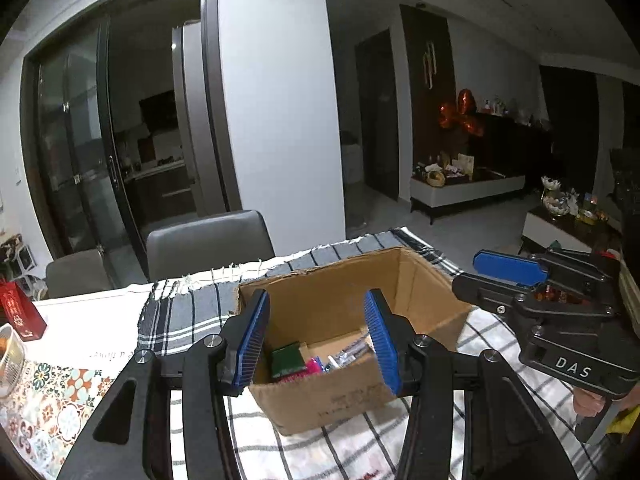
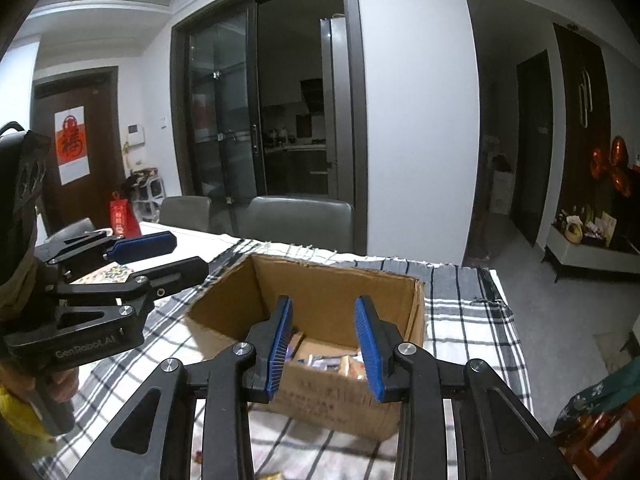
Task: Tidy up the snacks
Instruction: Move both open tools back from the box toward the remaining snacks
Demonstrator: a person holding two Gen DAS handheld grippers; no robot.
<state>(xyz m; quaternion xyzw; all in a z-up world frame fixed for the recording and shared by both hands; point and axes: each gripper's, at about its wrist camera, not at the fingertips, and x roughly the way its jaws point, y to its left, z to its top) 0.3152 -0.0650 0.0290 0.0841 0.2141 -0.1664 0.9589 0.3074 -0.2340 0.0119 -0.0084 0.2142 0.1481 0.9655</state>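
Observation:
An open cardboard box (image 1: 340, 304) sits on a checked cloth; it also shows in the right wrist view (image 2: 320, 292). Inside lie snack packets (image 1: 320, 362), green, pink and silver, also seen in the right wrist view (image 2: 332, 360). My left gripper (image 1: 318, 340) is open and empty, hovering at the box's near edge. My right gripper (image 2: 324, 344) is open and empty, also above the box's near edge. Each gripper shows in the other's view: the right one (image 1: 500, 276) to the box's right, the left one (image 2: 168, 252) to its left.
The checked cloth (image 1: 192, 316) covers a table with a patterned mat (image 1: 52, 404) at left. A red bag (image 1: 20, 312) and a mesh cup (image 1: 10, 356) stand at the left. Two grey chairs (image 1: 208, 240) stand behind the table. A small wrapper (image 2: 276, 474) lies on the cloth near me.

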